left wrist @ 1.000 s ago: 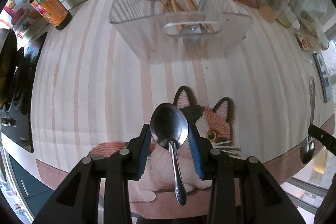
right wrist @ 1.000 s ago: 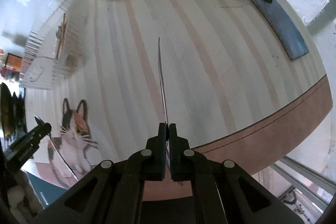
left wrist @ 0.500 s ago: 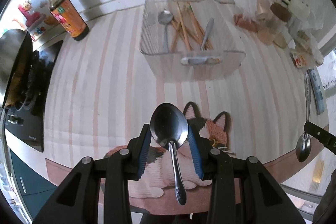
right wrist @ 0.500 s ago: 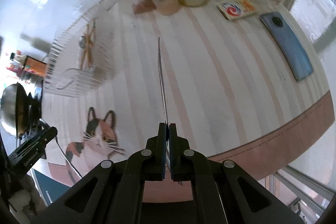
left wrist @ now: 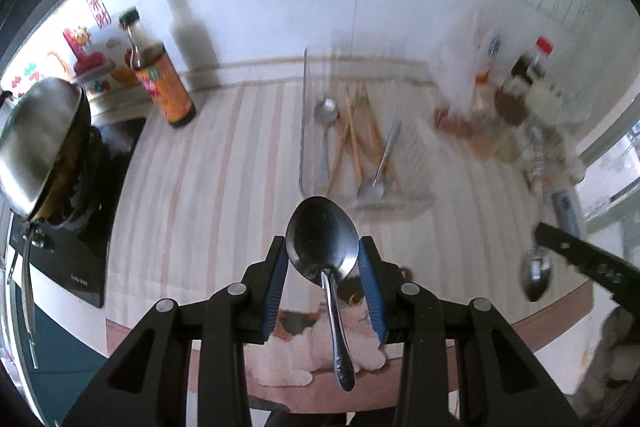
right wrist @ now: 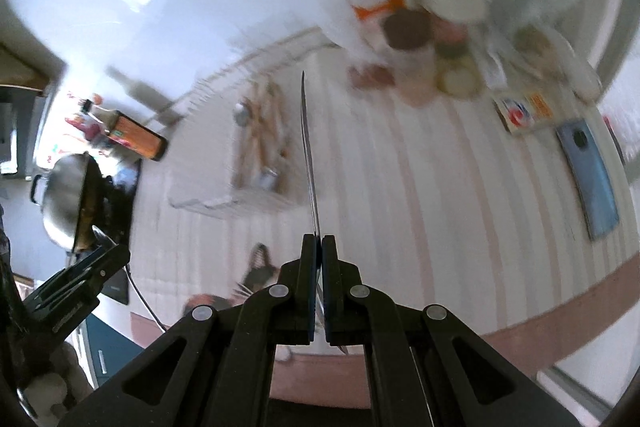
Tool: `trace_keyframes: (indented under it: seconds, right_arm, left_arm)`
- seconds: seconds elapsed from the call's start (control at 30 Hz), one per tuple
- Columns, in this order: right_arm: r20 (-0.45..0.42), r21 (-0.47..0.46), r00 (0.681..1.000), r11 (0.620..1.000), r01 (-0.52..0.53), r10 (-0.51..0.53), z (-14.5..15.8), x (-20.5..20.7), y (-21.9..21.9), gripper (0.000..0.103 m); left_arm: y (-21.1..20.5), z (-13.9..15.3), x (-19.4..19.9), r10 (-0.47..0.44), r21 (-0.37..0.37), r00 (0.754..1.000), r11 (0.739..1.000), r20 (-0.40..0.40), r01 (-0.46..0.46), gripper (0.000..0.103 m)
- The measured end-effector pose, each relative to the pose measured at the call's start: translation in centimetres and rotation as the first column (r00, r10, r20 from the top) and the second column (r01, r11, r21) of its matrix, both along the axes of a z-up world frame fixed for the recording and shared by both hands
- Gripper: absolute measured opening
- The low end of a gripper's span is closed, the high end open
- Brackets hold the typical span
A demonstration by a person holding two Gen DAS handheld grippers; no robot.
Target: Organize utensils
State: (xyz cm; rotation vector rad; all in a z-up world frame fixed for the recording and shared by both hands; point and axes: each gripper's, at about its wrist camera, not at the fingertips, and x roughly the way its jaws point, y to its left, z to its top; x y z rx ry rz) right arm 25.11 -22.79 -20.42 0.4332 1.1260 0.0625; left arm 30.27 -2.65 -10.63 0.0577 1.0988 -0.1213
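Observation:
My left gripper (left wrist: 322, 259) is shut on a steel spoon (left wrist: 322, 243), bowl between the blue pads, handle hanging toward the camera. My right gripper (right wrist: 320, 247) is shut on a second spoon (right wrist: 310, 155), seen edge-on and pointing forward; its bowl and my right gripper's finger show in the left wrist view (left wrist: 536, 277). A clear plastic utensil tray (left wrist: 308, 131) on the striped mat holds spoons and wooden chopsticks (left wrist: 356, 139). It also shows in the right wrist view (right wrist: 208, 201), blurred. Both grippers are raised above the counter, in front of the tray.
A brown sauce bottle (left wrist: 162, 87) stands at the back left beside a wok (left wrist: 40, 143) on a stove. Jars and bags (left wrist: 516, 107) crowd the back right. A blue phone (right wrist: 590, 171) lies at the right. A cat picture (left wrist: 320, 323) is on the mat's near edge.
Both grippers have risen and pulled back from the counter with their spoons held; the tray now looks smaller and farther, and more of the wall shows. The views are motion-blurred.

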Motion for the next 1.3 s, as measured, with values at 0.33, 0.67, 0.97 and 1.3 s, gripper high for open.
trace_keyframes:
  seconds: [0.33, 0.67, 0.97, 1.3]
  right_arm:
    - [0.068, 0.021, 0.994, 0.996, -0.088, 0.087, 3.9, 7.7, 4.2, 0.002]
    - [-0.018, 0.004, 0.997, 0.997, -0.076, 0.076, 0.5, 16.3, 6.5, 0.002]
    - [-0.127, -0.021, 0.987, 0.995, -0.1, 0.096, -4.6, 20.5, 7.1, 0.012]
    - [-0.062, -0.256, 0.996, 0.963, -0.085, 0.072, -3.2, 16.9, 6.4, 0.059]
  left_arm:
    - [0.5, 7.8, 5.8, -0.007, -0.103, 0.997, 0.995, 0.082, 0.016, 0.032]
    - [-0.7, 3.2, 16.5, -0.02, -0.112, 0.998, 0.994, -0.059, 0.013, 0.033]
    - [-1.3, -4.3, 20.2, -0.001, -0.056, 0.974, 0.998, -0.226, -0.012, 0.035]
    - [1.3, -4.5, 16.5, 0.093, 0.016, 0.992, 0.996, -0.087, -0.092, 0.076]
